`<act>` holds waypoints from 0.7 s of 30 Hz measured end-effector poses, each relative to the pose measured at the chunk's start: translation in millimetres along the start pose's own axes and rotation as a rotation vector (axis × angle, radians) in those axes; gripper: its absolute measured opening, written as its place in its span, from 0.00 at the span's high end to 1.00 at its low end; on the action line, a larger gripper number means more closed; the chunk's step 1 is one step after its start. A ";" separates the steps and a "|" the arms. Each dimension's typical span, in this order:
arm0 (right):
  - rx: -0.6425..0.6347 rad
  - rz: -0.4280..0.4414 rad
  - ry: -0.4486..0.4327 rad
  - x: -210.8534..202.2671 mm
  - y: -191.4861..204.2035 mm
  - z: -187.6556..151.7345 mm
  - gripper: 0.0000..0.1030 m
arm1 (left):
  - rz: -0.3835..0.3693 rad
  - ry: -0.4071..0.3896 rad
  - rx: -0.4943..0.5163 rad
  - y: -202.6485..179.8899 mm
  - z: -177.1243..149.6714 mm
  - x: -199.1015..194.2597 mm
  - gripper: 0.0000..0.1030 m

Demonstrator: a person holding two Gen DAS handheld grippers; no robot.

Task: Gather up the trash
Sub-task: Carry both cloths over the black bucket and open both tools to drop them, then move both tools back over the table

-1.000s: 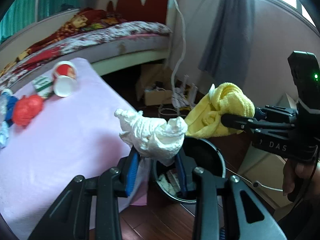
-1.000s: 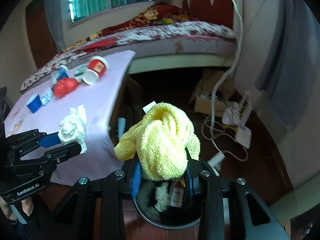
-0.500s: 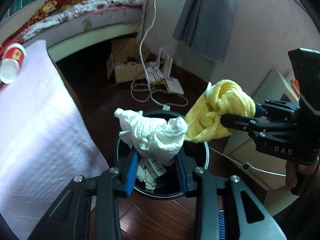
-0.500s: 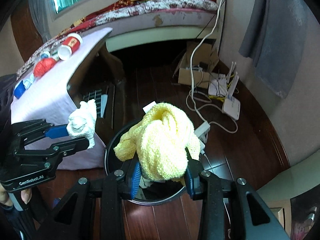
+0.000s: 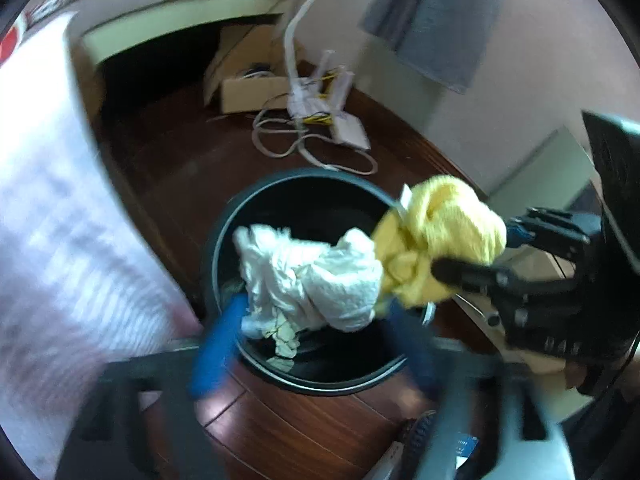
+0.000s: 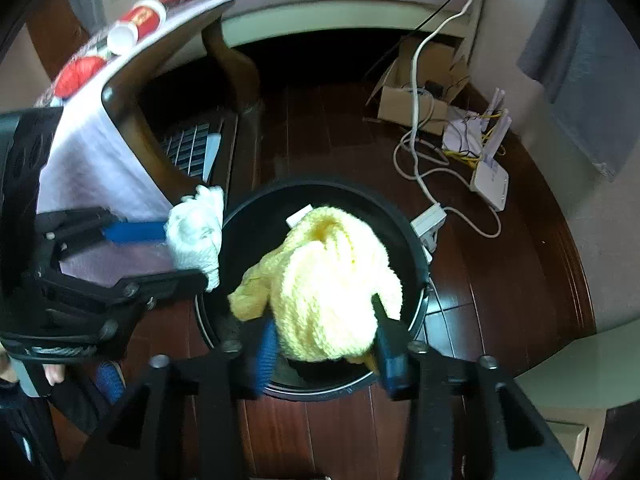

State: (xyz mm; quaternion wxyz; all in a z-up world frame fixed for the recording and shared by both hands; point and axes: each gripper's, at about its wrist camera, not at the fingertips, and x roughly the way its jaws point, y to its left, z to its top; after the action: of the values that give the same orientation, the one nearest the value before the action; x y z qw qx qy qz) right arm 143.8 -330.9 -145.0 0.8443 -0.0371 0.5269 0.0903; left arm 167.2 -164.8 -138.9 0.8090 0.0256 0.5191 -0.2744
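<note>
A black round bin (image 5: 224, 236) (image 6: 320, 185) stands on the dark wood floor right below both grippers. My left gripper (image 5: 316, 308) (image 6: 188, 254) is opening. A crumpled white paper wad (image 5: 312, 276) (image 6: 198, 236) hangs between its blue pads (image 5: 216, 348) over the bin's mouth, and the pads stand off from it. My right gripper (image 6: 324, 312) (image 5: 476, 248) is opening too. A yellow knitted cloth (image 6: 332, 288) (image 5: 440, 232) still sits loosely between its pads (image 6: 266, 344), above the bin. More paper scraps lie inside the bin.
A table under a pale cloth (image 5: 48, 240) (image 6: 100, 168) borders the bin on the left, with a red cup (image 6: 138, 26) and a red ball (image 6: 78, 74) on it. A cardboard box (image 6: 412, 104), cables and a white router (image 6: 490, 184) lie on the floor beyond the bin.
Both grippers have sunk and tipped down until they hang over the bin. Both pairs of jaws have spread, the left widely, loosening the paper wad and the yellow cloth.
</note>
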 end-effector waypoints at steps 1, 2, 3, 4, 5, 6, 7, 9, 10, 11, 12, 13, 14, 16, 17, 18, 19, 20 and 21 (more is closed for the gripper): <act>0.000 -0.041 0.009 4.6 0.6 -0.1 0.12 | 0.008 -0.006 -0.022 4.2 -0.4 -0.9 0.09; 0.002 -0.061 0.008 6.2 0.4 -1.4 0.07 | 0.022 -0.001 -0.047 9.6 -2.4 -0.5 0.09; 0.005 -0.056 0.008 7.4 -2.1 -2.7 0.07 | 0.035 0.003 -0.058 11.8 -3.7 -0.3 0.09; 0.015 -0.064 0.024 8.9 -6.0 -2.6 0.07 | 0.053 0.003 -0.066 14.6 -5.3 0.5 0.09; 0.021 -0.076 0.029 8.9 -8.2 -2.2 0.06 | 0.068 -0.001 -0.070 16.7 -7.8 -0.6 0.09; 0.028 -0.082 0.025 7.4 -10.8 -1.7 0.04 | 0.083 -0.004 -0.071 18.3 -10.5 -1.7 0.08; 0.038 -0.089 0.019 5.5 -13.9 -0.9 0.00 | 0.098 -0.005 -0.070 18.8 -12.6 -2.8 0.05; 0.053 -0.097 0.012 1.7 -16.4 1.0 0.00 | 0.120 -0.011 -0.069 18.7 -14.5 -3.2 0.04; 0.058 -0.098 0.008 -0.5 -16.3 2.3 0.00 | 0.127 -0.015 -0.067 18.8 -16.8 -6.1 0.04; 0.058 -0.097 0.002 -1.6 -16.3 3.7 0.00 | 0.135 -0.019 -0.065 17.3 -17.5 -7.1 0.04; 0.053 -0.095 -0.001 -3.2 -15.6 5.0 0.00 | 0.144 -0.022 -0.063 15.5 -17.7 -7.4 0.04; 0.045 -0.095 -0.004 -5.4 -12.8 5.0 0.00 | 0.147 -0.025 -0.062 16.2 -17.9 -6.9 0.04; 0.038 -0.096 -0.005 -6.1 -11.4 6.3 0.00 | 0.149 -0.031 -0.061 14.9 -17.8 -8.7 0.04; 0.026 -0.093 -0.011 -9.9 -7.3 7.2 0.00 | 0.158 -0.042 -0.058 12.6 -14.0 -8.9 0.04; 0.023 -0.092 -0.015 -11.2 -6.1 8.2 0.00 | 0.160 -0.050 -0.057 10.7 -13.2 -12.5 0.03; 0.020 -0.094 -0.018 -13.6 -4.5 8.8 0.00 | 0.162 -0.055 -0.056 12.5 -13.4 -15.9 0.03; 0.019 -0.095 -0.023 -15.9 -4.1 10.0 0.00 | 0.169 -0.061 -0.051 13.0 -13.6 -18.8 0.03; 0.019 -0.093 -0.028 -18.5 -3.4 10.6 0.00 | 0.180 -0.068 -0.046 11.3 -13.0 -22.5 0.03; 0.021 -0.092 -0.034 -22.4 -3.0 11.2 0.00 | 0.181 -0.072 -0.044 12.5 -15.3 -28.9 0.03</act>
State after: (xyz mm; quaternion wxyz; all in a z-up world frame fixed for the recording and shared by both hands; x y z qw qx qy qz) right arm 144.7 -334.6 -120.0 0.8568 -0.0508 0.5110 0.0466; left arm 151.5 -137.2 -124.3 0.8489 0.0448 0.4914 -0.1895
